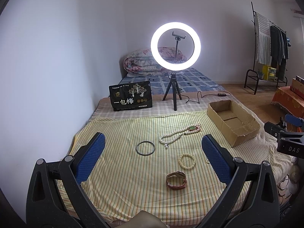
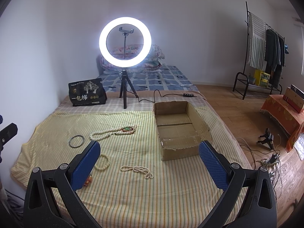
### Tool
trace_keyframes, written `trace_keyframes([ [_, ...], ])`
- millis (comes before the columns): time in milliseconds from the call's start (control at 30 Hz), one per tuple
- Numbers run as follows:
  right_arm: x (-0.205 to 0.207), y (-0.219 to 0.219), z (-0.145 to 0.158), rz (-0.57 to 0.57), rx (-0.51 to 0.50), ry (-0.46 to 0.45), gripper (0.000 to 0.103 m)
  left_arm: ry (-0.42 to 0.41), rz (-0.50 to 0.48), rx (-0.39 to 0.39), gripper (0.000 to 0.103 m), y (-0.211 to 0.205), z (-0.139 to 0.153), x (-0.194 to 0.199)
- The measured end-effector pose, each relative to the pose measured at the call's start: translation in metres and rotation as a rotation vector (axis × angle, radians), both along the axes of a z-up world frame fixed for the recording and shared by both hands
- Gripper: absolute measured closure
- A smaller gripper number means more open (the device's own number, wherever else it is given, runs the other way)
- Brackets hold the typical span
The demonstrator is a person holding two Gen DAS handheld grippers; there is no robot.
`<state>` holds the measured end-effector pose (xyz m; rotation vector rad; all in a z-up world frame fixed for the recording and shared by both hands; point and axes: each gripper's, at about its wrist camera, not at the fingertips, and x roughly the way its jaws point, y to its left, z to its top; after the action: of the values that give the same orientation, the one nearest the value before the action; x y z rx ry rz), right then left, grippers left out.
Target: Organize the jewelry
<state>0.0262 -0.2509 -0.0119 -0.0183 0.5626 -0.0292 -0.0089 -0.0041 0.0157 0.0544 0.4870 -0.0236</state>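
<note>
Jewelry lies on a yellow striped cloth (image 1: 123, 171): a dark bangle (image 1: 145, 148), a long pearl necklace (image 1: 172, 136) with a red-green pendant (image 1: 191, 127), a cream bead bracelet (image 1: 187, 161) and a brown leather watch (image 1: 176, 180). In the right wrist view a short pearl strand (image 2: 136, 170) lies between the fingers, with the bangle (image 2: 76, 141) and the long necklace (image 2: 106, 133) further left. An open, empty cardboard box (image 2: 178, 129) stands at the right. My left gripper (image 1: 152, 146) and my right gripper (image 2: 149, 152) are both open, empty and above the cloth.
A lit ring light on a small tripod (image 1: 175, 46) and a black snack bag (image 1: 131, 98) stand behind the cloth. A folded quilt (image 1: 144, 62) lies at the bed's far end. A clothes rack (image 2: 266, 57) and floor cables (image 2: 269, 159) are at the right.
</note>
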Motion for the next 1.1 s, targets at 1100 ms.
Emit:
trace_keyframes([
  [1100,0.015,-0.018,-0.023,-0.008,0.064,0.109,0.0,0.305,-0.104,-0.029,0.0,0.009,-0.05,0.053],
])
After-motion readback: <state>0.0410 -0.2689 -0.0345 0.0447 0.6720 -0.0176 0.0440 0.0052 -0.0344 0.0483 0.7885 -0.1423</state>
